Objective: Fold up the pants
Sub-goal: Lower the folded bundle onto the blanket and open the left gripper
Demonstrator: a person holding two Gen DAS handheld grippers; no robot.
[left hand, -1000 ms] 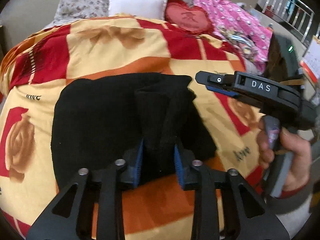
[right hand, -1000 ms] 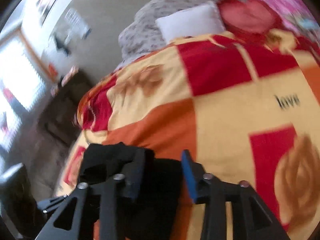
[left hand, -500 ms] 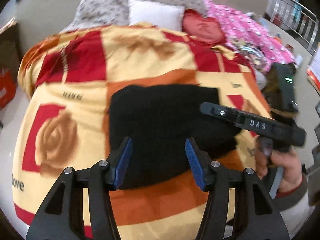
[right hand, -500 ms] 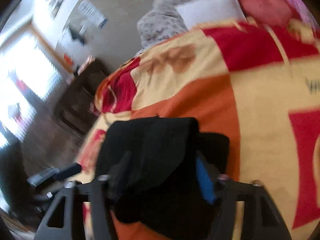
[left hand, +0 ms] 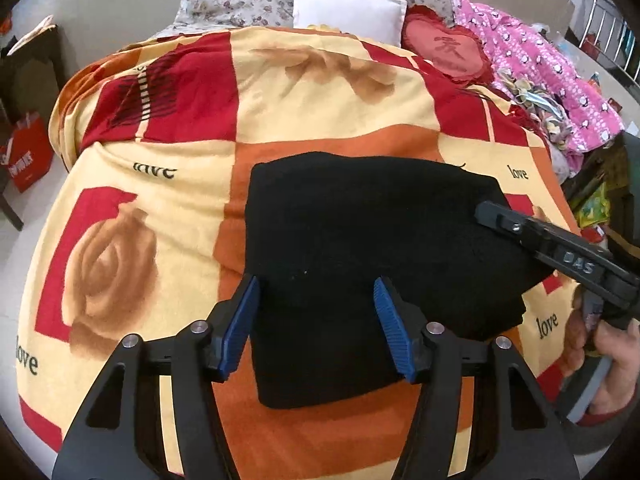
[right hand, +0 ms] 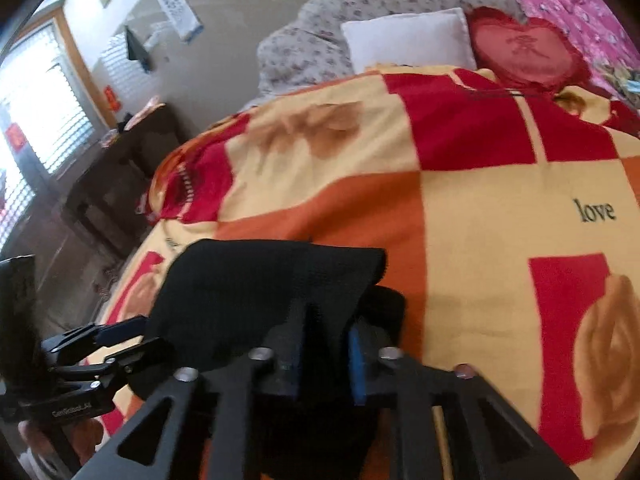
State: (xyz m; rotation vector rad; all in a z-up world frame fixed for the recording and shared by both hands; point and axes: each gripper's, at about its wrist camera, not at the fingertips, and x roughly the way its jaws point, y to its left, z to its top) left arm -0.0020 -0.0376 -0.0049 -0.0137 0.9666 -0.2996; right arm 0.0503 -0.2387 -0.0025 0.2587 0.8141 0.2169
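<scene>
The black knitted pants (left hand: 368,256) lie folded into a thick block on the bed, on a fleece blanket (left hand: 168,240) checked in red, orange and cream with brown roses. In the left wrist view they fill the orange square in the middle, and their near edge runs between the blue pads (left hand: 240,320) of the left tool (left hand: 316,324). Its jaws are opening and stand wide over the cloth, pressing on nothing.

The right tool (right hand: 320,360) stands narrow and grips a fold of the pants (right hand: 256,292) between its blue pads (right hand: 356,364); the left pad is partly buried in the black cloth, and the lifted flap hides what lies under it. From the left wrist, this tool (left hand: 556,248) is seen from the side, its tips lost against the pants, and the hand (left hand: 608,356) on its handle is cut off by the frame edge.

The word "love" (right hand: 596,210) is printed on the blanket in several places. The right tool's side reads "DAS" (left hand: 578,262). The left tool's body (right hand: 72,384) bears small white lettering, too blurred to read. A red heart-shaped cushion (left hand: 444,50) near the white pillow (left hand: 344,10) carries one embroidered character.
</scene>
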